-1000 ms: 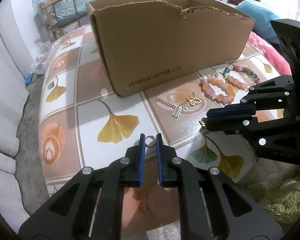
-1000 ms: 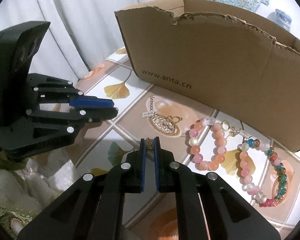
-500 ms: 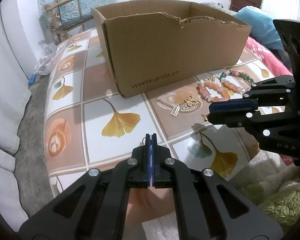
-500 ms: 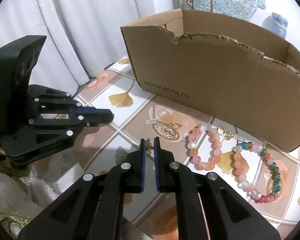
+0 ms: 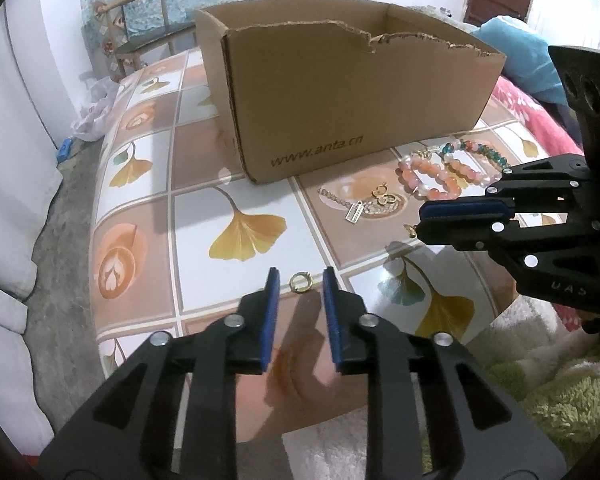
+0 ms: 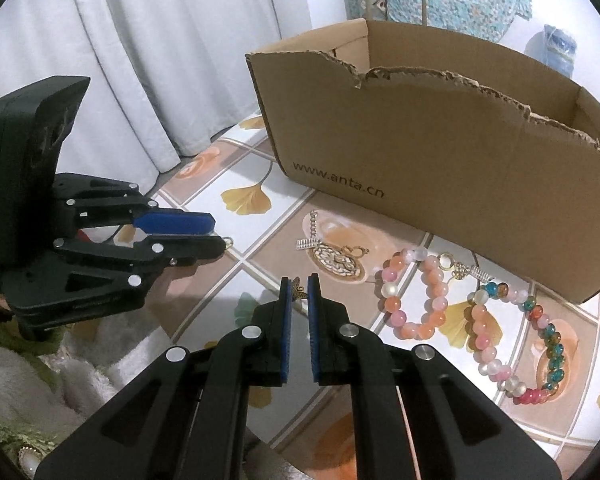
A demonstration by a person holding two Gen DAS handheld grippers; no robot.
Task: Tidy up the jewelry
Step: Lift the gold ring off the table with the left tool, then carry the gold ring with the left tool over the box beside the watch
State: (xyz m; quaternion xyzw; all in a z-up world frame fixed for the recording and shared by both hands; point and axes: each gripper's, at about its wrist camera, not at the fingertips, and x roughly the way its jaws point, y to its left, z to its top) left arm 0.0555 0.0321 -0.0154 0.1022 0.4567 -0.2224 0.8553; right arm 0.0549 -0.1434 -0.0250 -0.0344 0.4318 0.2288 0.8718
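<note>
In the left wrist view, our left hand-held gripper [image 5: 300, 280] sits low at centre, its jaws having just been opening and now apart, with a small gold ring [image 5: 301, 282] lying flat on the desk [image 5: 148, 240] between the tips, untouched. The cardboard box [image 5: 340, 92] stands at upper centre, long axis running left to right. Our right hand-held gripper [image 5: 420, 226] reaches in from the right, pointing left.

In the right wrist view, our right hand-held gripper [image 6: 299, 288] is clamped on a small gold charm [image 6: 298, 289]. The pink bead bracelet [image 6: 416, 292] and multicoloured bracelet [image 6: 540, 340] lie at right, below the box [image 6: 440, 184].
</note>
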